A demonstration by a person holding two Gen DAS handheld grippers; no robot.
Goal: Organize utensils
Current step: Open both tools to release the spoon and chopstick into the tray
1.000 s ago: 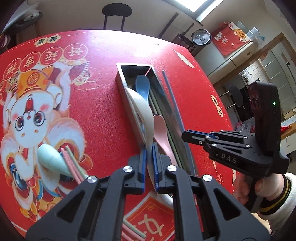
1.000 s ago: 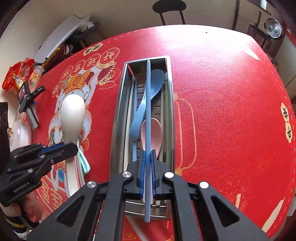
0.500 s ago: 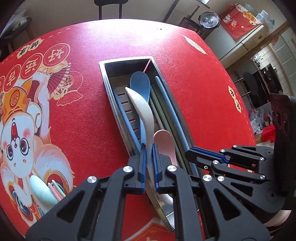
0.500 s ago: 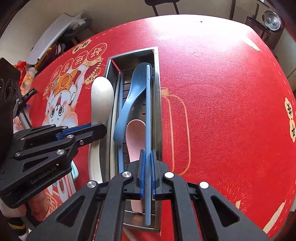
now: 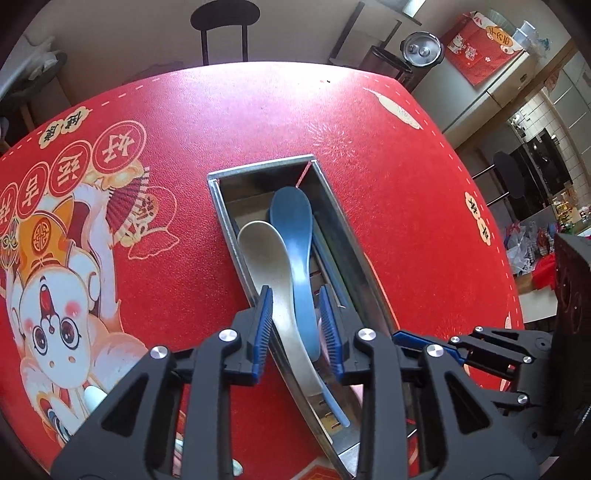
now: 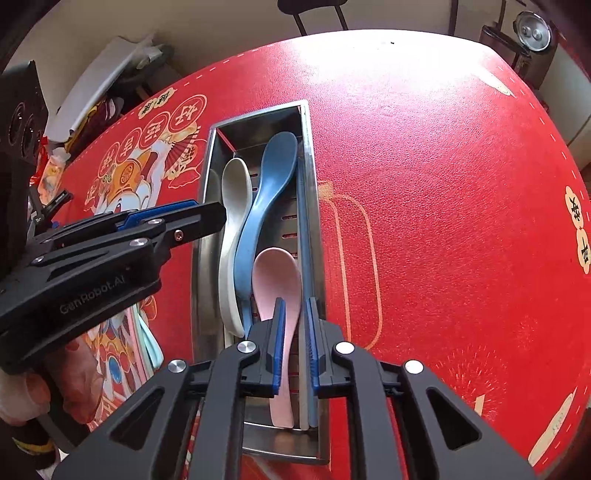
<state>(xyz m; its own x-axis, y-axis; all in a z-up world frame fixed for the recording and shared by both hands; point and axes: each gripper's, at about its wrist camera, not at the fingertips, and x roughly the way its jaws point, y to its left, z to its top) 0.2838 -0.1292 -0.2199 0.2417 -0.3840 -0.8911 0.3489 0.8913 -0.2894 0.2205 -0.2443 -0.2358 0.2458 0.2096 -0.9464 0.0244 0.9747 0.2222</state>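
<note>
A steel utensil tray (image 5: pixel 221 206) (image 6: pixel 207 177) lies on the red tablecloth. In it lie a white spoon (image 5: pixel 264 254) (image 6: pixel 234 192), a blue spoon (image 5: pixel 295 229) (image 6: pixel 275 166), a pink spoon (image 6: pixel 275 280) and a blue chopstick (image 6: pixel 303 236) along the right wall. My left gripper (image 5: pixel 295 325) is open just above the tray, its jaws either side of the two spoon handles. My right gripper (image 6: pixel 295 343) is open over the tray's near end, above the pink spoon's handle and the chopstick. The left gripper also shows in the right wrist view (image 6: pixel 147 225).
A pale green spoon (image 5: pixel 94 397) and pink and green chopsticks (image 6: pixel 147 343) lie on the cloth left of the tray. A chair (image 5: pixel 225 22) stands beyond the table's far edge. A cooker pot (image 5: pixel 421 48) sits at the back right.
Both grippers have opened. The white spoon left my left gripper and lies in the tray. The blue chopstick left my right gripper and lies along the tray's right wall.
</note>
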